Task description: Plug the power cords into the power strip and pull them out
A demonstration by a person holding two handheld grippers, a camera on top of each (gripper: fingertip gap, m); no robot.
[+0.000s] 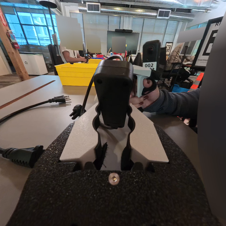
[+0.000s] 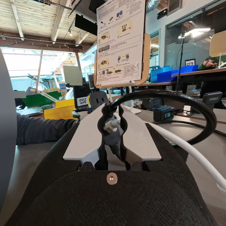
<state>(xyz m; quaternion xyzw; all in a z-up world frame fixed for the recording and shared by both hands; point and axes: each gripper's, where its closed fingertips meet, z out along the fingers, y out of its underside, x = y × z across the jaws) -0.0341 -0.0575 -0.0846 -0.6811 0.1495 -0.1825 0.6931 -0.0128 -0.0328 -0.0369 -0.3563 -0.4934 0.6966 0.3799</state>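
My left gripper (image 1: 113,105) is shut on a black power strip (image 1: 113,83) and holds it upright above the table, back side toward the camera. The strip's socket face (image 2: 99,101) shows in the right wrist view. My right gripper (image 2: 111,106) is shut on the plug of a black power cord (image 2: 183,96) right at that face; I cannot tell whether it is seated. A white plug (image 2: 111,126) with a white cord (image 2: 177,143) sits lower on the strip between my right fingers. The right gripper and a hand (image 1: 144,85) show behind the strip.
A loose black cord with a three-prong plug (image 1: 61,99) lies on the grey table (image 1: 36,122) at the left, its other end (image 1: 24,157) near my left gripper. Yellow bins (image 1: 75,75) stand behind. An instruction sheet on a stand (image 2: 121,42) and a small charger case (image 2: 163,113) stand to the right. My right fingertips sit around 6 cm from my left ones.
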